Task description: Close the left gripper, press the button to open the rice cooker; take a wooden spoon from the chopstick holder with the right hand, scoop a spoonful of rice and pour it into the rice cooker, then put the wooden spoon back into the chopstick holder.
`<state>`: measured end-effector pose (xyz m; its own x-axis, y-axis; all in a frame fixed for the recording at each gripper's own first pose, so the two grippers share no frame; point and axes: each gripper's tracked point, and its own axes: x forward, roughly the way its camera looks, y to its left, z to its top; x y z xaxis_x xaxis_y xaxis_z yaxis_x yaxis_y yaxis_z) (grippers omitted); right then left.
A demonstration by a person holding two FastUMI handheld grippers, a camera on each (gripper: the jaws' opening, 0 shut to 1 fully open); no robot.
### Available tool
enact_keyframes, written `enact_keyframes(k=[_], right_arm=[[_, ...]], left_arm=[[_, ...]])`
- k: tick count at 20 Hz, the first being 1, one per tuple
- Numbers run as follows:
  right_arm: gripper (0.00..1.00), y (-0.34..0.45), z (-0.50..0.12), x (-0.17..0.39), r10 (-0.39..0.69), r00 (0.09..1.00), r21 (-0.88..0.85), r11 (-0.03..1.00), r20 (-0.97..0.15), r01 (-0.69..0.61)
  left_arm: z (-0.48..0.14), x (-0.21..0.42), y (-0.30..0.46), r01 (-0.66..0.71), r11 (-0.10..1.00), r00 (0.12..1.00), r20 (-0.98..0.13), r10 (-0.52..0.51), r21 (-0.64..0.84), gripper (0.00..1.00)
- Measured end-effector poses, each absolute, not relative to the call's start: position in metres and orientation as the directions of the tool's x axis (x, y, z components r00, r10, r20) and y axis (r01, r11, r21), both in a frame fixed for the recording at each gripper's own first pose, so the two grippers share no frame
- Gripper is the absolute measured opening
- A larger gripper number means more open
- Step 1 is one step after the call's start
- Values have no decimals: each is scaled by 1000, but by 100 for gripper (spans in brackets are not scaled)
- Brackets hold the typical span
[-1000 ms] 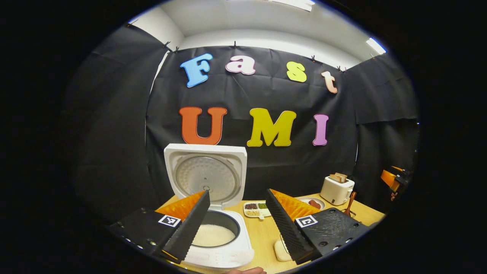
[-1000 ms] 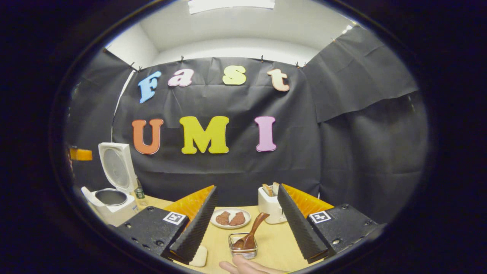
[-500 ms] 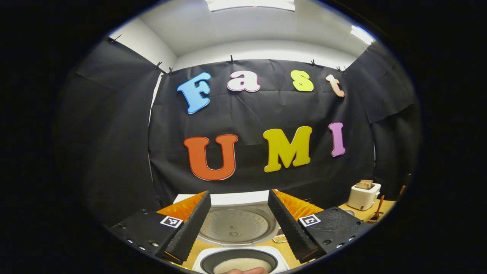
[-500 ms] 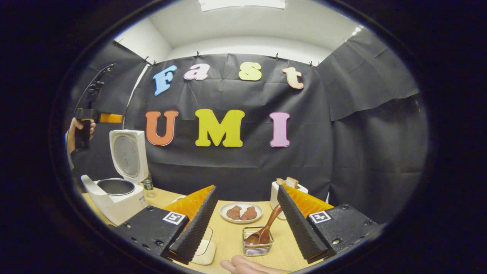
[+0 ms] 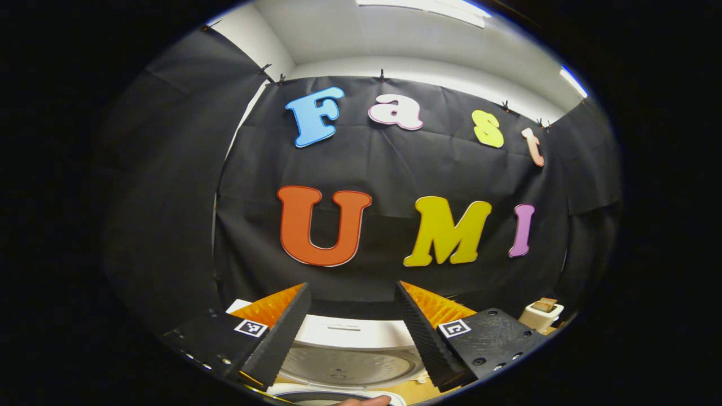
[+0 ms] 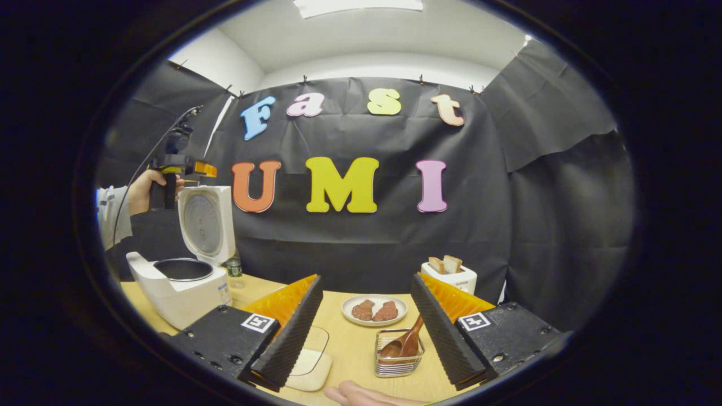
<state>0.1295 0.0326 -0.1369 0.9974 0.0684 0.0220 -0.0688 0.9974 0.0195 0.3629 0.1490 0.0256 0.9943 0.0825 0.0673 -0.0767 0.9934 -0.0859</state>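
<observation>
Just ahead of right gripper (image 6: pixel 361 327), fingers apart and empty: wooden spoon (image 6: pixel 403 345) in chopstick holder (image 6: pixel 398 364), handle leaning toward 1 o'clock. Left gripper (image 5: pixel 351 332), fingers apart, high over rice cooker (image 6: pixel 186 276).

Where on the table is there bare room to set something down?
Bare wood lies between the rice cooker and the plate, and in front of the plate, left of the chopstick holder. It is crowded around plate, holder and toaster.

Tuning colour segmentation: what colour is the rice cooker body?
White, with a dark inner pot; the rice cooker shows best in the right gripper view.
</observation>
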Motion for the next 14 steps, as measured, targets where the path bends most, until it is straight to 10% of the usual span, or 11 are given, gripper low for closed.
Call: enact_keyframes(k=[14], right_arm=[[96,27,-141,99,88,996,28,996,-16,-87]], left_arm=[[-4,311,140,-93,996,995,-42,94,10,94]])
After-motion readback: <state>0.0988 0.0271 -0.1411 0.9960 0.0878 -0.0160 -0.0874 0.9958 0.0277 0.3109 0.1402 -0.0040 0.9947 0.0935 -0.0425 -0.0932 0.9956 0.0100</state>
